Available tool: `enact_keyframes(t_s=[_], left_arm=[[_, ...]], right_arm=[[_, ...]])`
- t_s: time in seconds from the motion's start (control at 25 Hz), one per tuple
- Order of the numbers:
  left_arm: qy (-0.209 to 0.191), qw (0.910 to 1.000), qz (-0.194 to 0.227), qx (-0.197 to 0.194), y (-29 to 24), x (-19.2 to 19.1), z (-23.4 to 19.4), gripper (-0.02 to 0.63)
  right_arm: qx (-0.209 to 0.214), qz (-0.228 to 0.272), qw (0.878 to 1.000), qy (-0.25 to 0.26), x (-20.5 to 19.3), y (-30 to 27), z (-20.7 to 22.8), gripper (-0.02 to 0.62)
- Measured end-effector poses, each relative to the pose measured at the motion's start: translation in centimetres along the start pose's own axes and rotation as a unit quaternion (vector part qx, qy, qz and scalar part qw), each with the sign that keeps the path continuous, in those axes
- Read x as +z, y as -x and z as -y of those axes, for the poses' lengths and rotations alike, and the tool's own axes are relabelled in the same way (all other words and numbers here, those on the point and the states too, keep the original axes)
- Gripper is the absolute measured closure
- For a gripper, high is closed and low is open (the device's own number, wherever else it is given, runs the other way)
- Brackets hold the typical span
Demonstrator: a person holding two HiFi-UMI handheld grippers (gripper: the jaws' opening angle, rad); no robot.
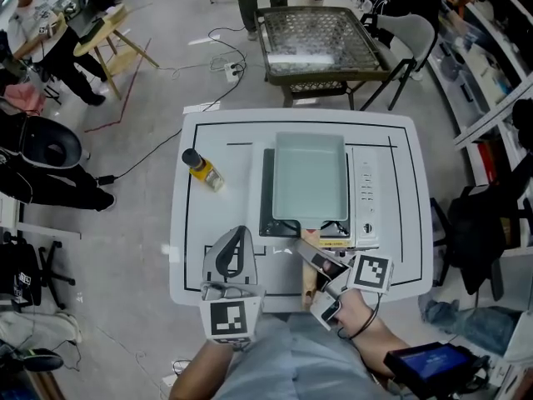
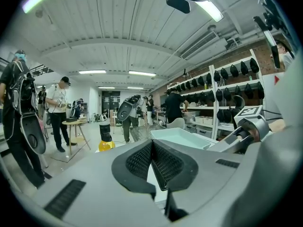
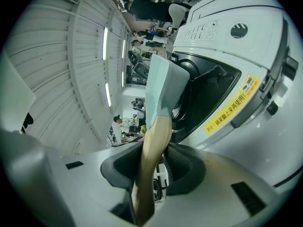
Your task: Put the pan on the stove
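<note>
A pale green rectangular pan lies over the black burner area of the white portable stove; whether it rests on it I cannot tell. Its wooden handle points back toward me. My right gripper is shut on that handle. In the right gripper view the handle runs up between the pads to the pan, with the stove beside it. My left gripper rests low on the table, left of the stove, shut and holding nothing. The pan also shows in the left gripper view.
A bottle of yellow oil with a black cap stands on the white table, left of the stove. Beyond the table is a metal mesh table and a folding chair. People stand at the far left, and cables cross the floor.
</note>
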State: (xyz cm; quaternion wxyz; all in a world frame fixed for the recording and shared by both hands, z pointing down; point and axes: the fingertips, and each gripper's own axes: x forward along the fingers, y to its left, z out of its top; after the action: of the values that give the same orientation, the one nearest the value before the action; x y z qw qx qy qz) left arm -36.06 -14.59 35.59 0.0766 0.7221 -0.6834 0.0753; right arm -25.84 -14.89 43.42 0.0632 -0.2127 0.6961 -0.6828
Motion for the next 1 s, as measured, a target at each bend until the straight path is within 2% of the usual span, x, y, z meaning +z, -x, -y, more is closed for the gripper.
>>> enact_keyframes(t_s=[0.12,0.36,0.72,1.0], left_arm=[[0.001,1.0,-0.001,0.0,0.1,0.0,0.1,0.588],[-0.002,1.0,0.001,-0.004,0.1,0.1,0.3,0.588],[-0.01,0.9997,0.0,-0.02,-0.2,0.3,1.4,0.588],[-0.028,0.9996,0.007,-0.007,1.9,3.0,3.8,0.588]], right_arm=[[0.009,0.001,1.0,0.017,0.1,0.0,-0.3,0.459],[0.008,0.012,1.0,0.023,0.2,0.7,0.0,0.393],[0.004,0.054,0.996,0.069,1.5,3.8,-0.2,0.383],[-0.029,0.09,0.983,0.16,2.4,9.0,-0.8,0.382]])
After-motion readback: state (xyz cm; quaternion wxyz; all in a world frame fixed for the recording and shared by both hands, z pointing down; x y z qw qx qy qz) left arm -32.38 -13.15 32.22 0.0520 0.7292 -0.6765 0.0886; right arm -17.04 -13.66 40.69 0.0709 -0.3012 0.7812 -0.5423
